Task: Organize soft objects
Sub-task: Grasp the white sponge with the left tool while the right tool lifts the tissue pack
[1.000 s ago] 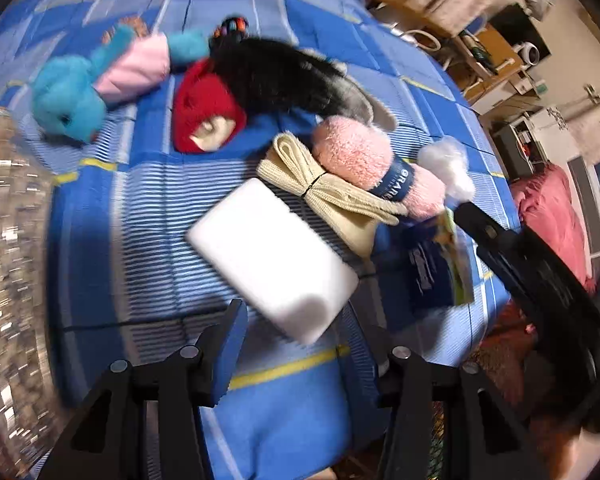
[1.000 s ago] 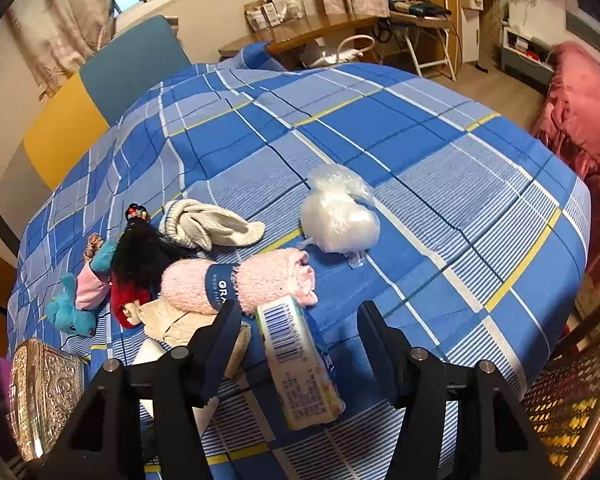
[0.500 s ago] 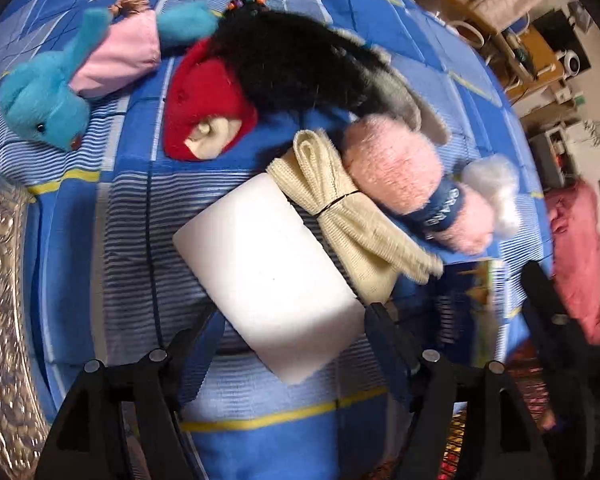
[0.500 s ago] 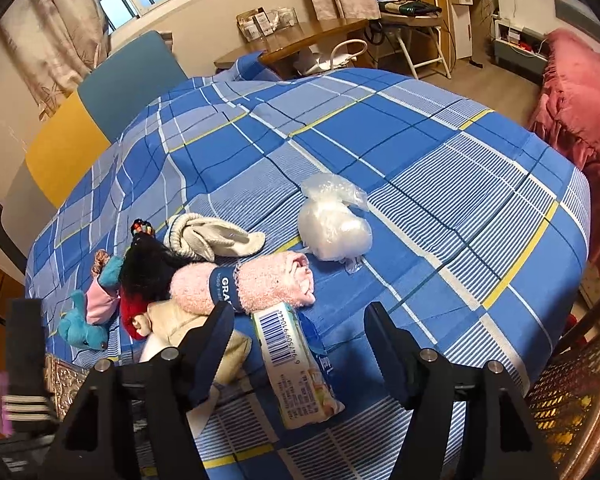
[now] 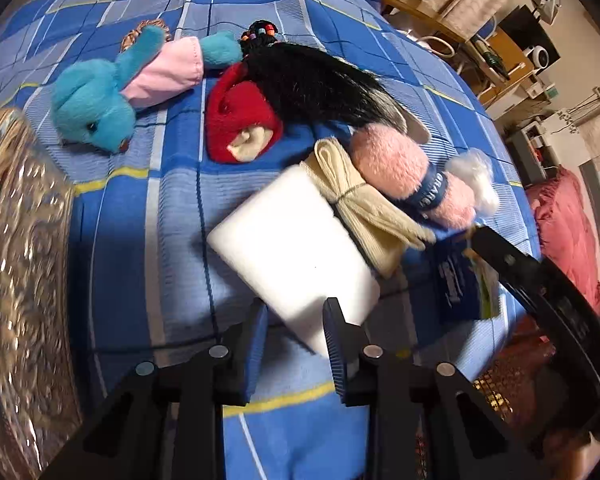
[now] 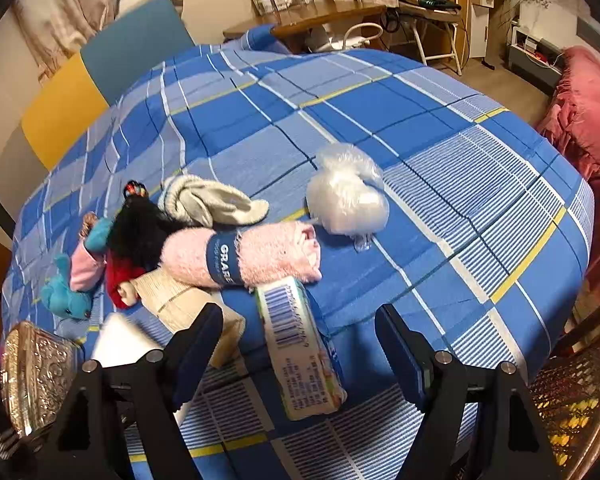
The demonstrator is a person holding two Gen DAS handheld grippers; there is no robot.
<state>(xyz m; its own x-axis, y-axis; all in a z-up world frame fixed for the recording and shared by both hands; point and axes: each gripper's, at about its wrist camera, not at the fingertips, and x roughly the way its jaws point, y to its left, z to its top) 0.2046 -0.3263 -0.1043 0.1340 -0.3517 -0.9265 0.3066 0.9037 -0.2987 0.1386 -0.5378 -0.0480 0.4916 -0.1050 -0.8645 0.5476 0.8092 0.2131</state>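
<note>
Left claw (image 5: 296, 336): we see its jaws have just been closing, and they now pinch the near corner of the white sponge block (image 5: 292, 248), which sits tilted above the cloth.
Right claw (image 6: 300, 352): we see its jaws have just been opening; they stand spread on either side of the packet with the barcode (image 6: 300, 344), pads clear of it.
Surface: we see a round surface under a blue checked cloth (image 6: 380, 120) with white and yellow lines.
Sponge block: we find it at the near edge of the pile, just beside the cream folded cloth (image 5: 364, 212) tied round its middle.
Pink rolled towel (image 6: 240, 256): we see it lying with a dark blue band round it, touching the cream cloth and the far end of the packet.
Other soft things: we count a blue plush rabbit in a pink dress (image 5: 112, 92), a red item (image 5: 240, 124) under a black tuft of hair (image 5: 312, 84), a grey-white sock (image 6: 212, 204), and a clear bag of white stuffing (image 6: 348, 200) a little apart on the right.
Box: we see an embossed golden box (image 5: 20, 272) at the left edge, near the rabbit.
</note>
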